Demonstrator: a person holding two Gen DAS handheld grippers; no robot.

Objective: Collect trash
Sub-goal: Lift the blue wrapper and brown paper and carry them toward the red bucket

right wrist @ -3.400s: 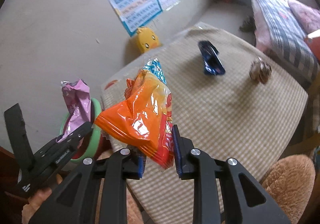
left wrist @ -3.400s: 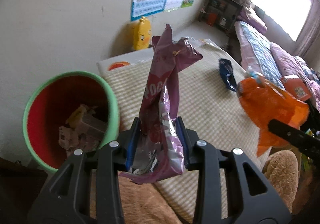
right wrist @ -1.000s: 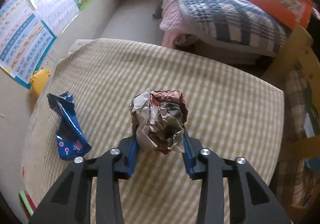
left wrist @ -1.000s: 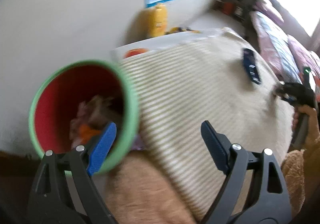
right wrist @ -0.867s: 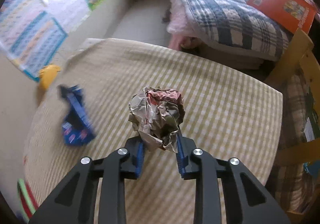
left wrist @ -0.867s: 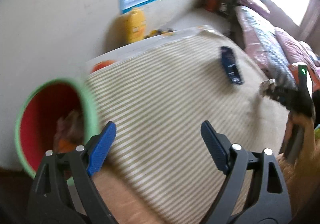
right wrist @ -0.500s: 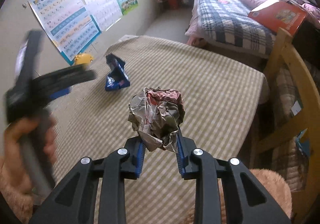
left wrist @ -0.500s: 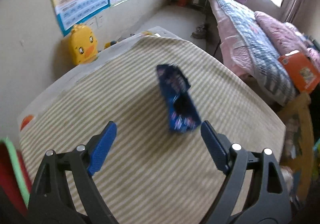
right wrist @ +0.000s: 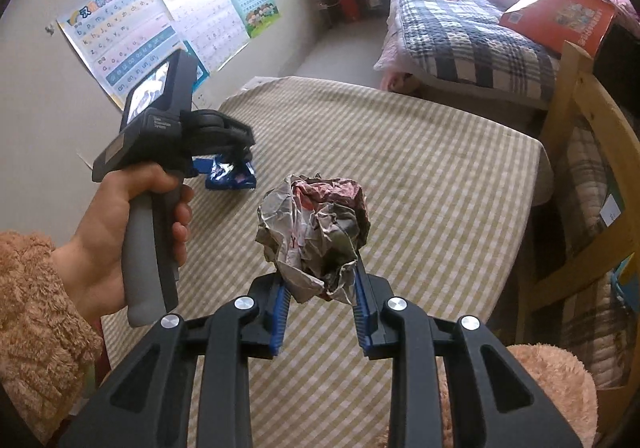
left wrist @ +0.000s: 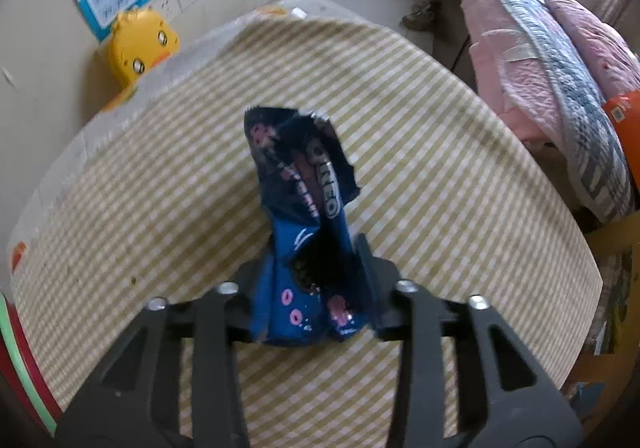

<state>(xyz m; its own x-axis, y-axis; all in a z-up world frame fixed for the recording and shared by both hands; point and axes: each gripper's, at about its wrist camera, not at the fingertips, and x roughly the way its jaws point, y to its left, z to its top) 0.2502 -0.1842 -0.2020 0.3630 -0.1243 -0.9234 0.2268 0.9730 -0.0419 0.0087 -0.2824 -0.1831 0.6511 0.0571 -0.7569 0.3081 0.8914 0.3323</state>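
The right gripper [right wrist: 320, 288] pinches a light crumpled paper ball [right wrist: 314, 236] above the tabletop [right wrist: 420, 167]. Farther off, the left gripper [left wrist: 316, 288] is closing its jaws on a thin, floppy blue cookie wrapper's [left wrist: 308, 215] lower end, a sensible hold.

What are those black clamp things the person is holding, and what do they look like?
Each is a hand-held gripper. The right gripper has black, strut-like plastic fingers with silver screws and ribbed blue pads. The left gripper has a grey pistol-style handle and a boxy black body with small white lettering. The person wears a fuzzy tan sleeve.
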